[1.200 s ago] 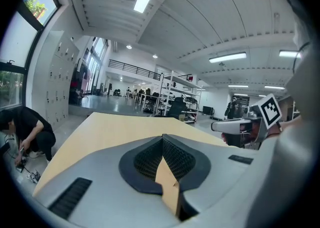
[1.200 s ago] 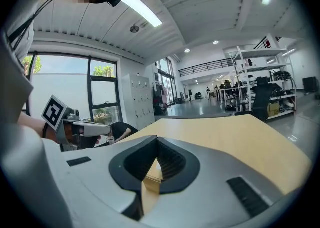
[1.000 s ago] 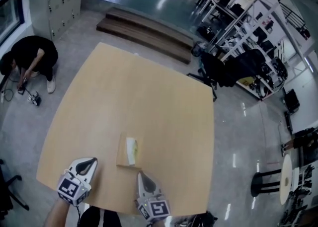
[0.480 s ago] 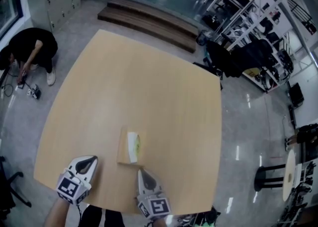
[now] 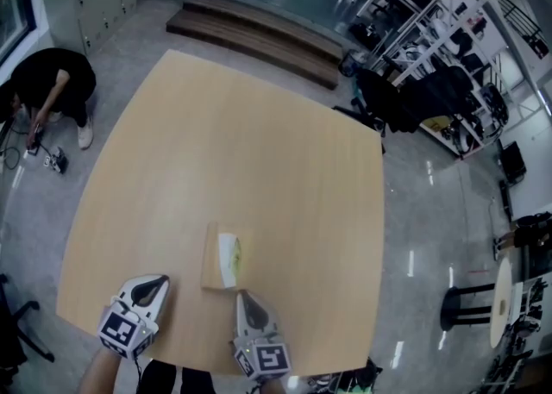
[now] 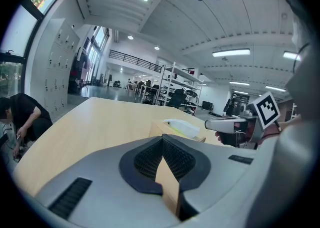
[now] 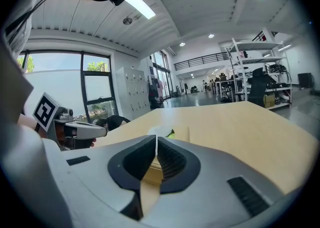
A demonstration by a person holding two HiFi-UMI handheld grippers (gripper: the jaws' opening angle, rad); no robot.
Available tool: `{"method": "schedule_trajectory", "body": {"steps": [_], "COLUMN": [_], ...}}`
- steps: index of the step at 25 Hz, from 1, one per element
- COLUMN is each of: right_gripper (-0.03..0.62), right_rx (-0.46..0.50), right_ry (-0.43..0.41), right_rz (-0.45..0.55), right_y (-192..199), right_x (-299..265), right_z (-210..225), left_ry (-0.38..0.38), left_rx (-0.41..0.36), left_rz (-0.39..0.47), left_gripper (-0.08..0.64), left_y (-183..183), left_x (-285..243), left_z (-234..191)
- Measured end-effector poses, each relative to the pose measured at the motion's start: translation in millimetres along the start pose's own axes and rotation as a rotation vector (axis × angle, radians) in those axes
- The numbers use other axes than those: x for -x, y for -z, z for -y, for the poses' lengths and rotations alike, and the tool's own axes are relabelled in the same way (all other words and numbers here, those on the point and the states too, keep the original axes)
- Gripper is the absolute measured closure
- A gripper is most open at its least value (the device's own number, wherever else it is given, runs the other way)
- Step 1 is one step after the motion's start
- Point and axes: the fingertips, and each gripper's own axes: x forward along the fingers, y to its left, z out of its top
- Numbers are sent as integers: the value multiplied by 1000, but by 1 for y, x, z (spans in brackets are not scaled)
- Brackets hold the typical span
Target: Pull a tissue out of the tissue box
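Observation:
A tan tissue box (image 5: 216,259) lies on the wooden table (image 5: 259,142) near its front edge, with a white tissue (image 5: 228,257) sticking out of its top slot. My left gripper (image 5: 159,282) hovers to the box's left, jaws shut and empty. My right gripper (image 5: 244,297) is just in front of the box, its tip pointing at it. Its jaws are opening, with only a thin slit between them and nothing in it. In the left gripper view the box (image 6: 176,131) sits beyond my closed jaws (image 6: 162,139). In the right gripper view the tissue (image 7: 161,131) shows past the jaw tips (image 7: 156,140).
A person in black (image 5: 52,86) crouches on the floor to the table's left. Low wooden steps (image 5: 250,34) lie beyond the far edge. Office chairs and shelving (image 5: 414,90) stand at the back right, and a stool (image 5: 466,310) is on the right.
Both grippers have sunk a little toward the table's front edge. The tissue box has stayed where it was.

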Motion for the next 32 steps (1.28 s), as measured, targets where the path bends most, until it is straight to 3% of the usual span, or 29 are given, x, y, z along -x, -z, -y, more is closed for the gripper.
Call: {"method": "schedule_trajectory", "body": {"steps": [2, 6, 12, 28, 32], "right_gripper": [556, 426, 387, 390, 469], "right_rx": [11, 21, 30, 32, 39], "right_ry": [-1, -6, 5, -2, 36], "right_rz": [-14, -16, -25, -48, -47], "right_y": [1, 3, 3, 7, 6], "right_x": [-3, -9, -21, -35, -34], "right_z": [-1, -3, -4, -5, 2], "left_ry": [3, -3, -6, -19, -26], "left_rx": [5, 38, 54, 83, 87], "left_rz": [2, 10, 26, 22, 27], "left_gripper": [552, 552, 552, 552, 552], "left_y": [-1, -1, -6, -10, -7], "left_x": [-1, -2, -1, -4, -7], "left_z": [0, -2, -6, -19, -21]}}
